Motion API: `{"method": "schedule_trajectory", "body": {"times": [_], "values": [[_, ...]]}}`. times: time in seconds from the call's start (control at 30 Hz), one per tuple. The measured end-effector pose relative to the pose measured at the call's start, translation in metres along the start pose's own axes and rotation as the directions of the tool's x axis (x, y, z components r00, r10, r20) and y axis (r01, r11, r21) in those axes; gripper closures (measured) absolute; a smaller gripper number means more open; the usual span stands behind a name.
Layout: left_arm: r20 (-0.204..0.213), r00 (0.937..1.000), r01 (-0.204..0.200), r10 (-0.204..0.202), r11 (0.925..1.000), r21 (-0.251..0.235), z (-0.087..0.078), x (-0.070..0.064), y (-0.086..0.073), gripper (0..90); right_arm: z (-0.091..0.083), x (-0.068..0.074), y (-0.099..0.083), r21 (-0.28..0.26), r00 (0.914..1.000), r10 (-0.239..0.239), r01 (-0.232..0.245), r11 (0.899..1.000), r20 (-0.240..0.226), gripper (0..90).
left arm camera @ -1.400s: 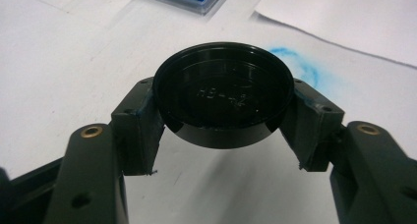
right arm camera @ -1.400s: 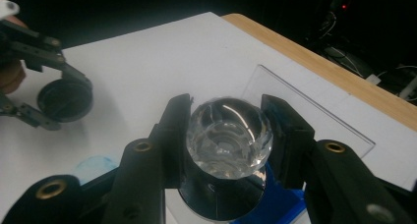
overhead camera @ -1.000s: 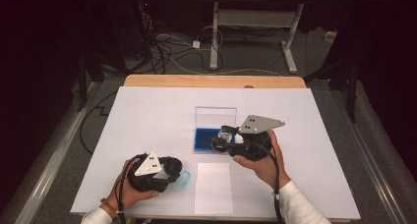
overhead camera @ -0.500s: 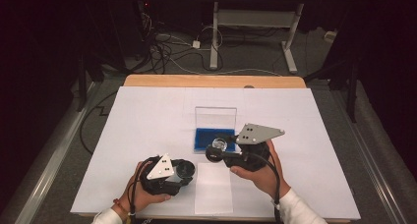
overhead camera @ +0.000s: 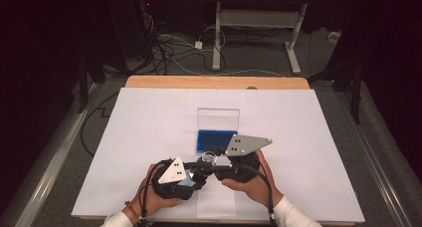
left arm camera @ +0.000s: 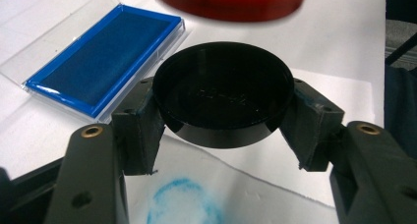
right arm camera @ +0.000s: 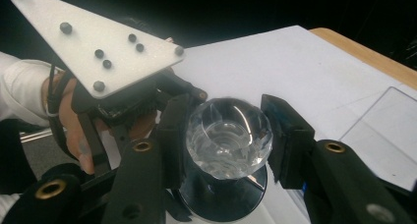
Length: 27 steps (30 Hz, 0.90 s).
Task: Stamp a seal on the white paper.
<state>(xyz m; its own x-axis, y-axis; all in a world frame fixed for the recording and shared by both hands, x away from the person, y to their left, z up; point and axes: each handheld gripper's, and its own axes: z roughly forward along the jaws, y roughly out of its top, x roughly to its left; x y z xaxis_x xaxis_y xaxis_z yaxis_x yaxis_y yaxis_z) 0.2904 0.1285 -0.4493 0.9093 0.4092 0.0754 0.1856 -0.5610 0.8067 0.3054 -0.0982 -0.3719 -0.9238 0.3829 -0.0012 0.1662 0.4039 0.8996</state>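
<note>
A: Start at the left gripper (left arm camera: 223,130). What are its jaws doing?

B: They are clamped on a round black cap (left arm camera: 223,98), one pad pressed against each side of its rim. The hollow of the cap faces the left gripper view.

A: And the right gripper (right arm camera: 223,135)?

B: Its jaws are closed on the faceted clear knob (right arm camera: 228,135) of a stamp, whose dark base (right arm camera: 223,197) flares out below the knob. In the left gripper view, the stamp's red underside (left arm camera: 231,0) hangs just above the black cap, blurred at the top edge.

A: Where does all this sit on the table?

B: In the high view, the two grippers meet over the near middle of the white table cover (overhead camera: 149,117), the left gripper (overhead camera: 191,173) just beside the right gripper (overhead camera: 214,162). Below them lies a white sheet of paper (left arm camera: 255,184) bearing a round blue stamped mark (left arm camera: 184,204)

A: Anything farther out?

B: A blue ink pad (overhead camera: 215,140) lies just beyond the grippers, with its clear lid (overhead camera: 218,119) standing open behind it
</note>
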Motion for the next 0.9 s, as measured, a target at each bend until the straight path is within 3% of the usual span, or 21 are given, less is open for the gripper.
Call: {"method": "schedule_trajectory", "body": {"times": [0.57,0.9], "values": [[0.000,1.0000,-0.008,0.008,0.9999,-0.007,0.0035,-0.0015,0.0045,36.6,0.0067,0.0034,-0.0032,0.021,0.9999,-0.008,0.008,1.000,-0.014,57.3],[-0.012,0.9993,-0.035,0.035,0.9986,0.040,0.0067,0.0008,-0.0013,36.6,0.0066,0.0032,-0.0046,0.034,0.9998,-0.020,0.020,0.999,0.005,57.3]]}}
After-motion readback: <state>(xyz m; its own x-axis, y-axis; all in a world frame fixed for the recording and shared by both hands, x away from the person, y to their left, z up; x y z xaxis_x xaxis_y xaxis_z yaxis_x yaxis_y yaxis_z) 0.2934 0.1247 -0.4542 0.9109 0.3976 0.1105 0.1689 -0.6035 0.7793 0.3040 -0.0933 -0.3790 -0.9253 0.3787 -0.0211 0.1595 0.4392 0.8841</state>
